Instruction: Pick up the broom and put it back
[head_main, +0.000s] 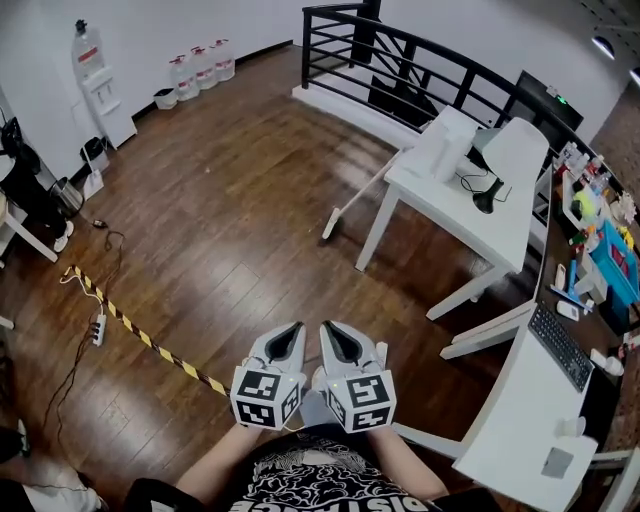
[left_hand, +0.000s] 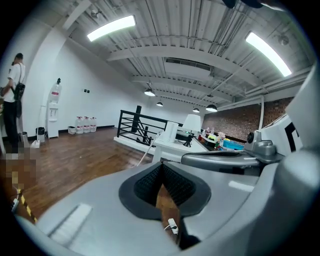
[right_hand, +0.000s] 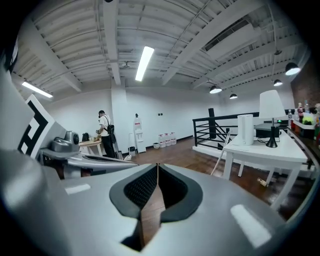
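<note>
two shut grippers, one broom well across the room

a wide wooden floor (head_main: 220, 190) lies between the person and the white desk (head_main: 470, 205). the broom (head_main: 352, 200) leans there, handle propped on the desk's corner and head on the boards. the likeliest failure is a knock: a handle propped like that could slide off the edge and clatter down if bumped rather than gripped, and a swing of it may catch the lamp (head_main: 488, 195) on the desk. nearer in, yellow-and-black tape (head_main: 140, 335) and a power strip (head_main: 98, 328) with its cord lie off to the left, a trip risk only if the walk drifts that way. the left gripper (head_main: 296, 328) and right gripper (head_main: 326, 328) sit side by side at the waist, jaws pressed together on nothing; reaching the slim handle without spreading them first would only push it away.
</note>
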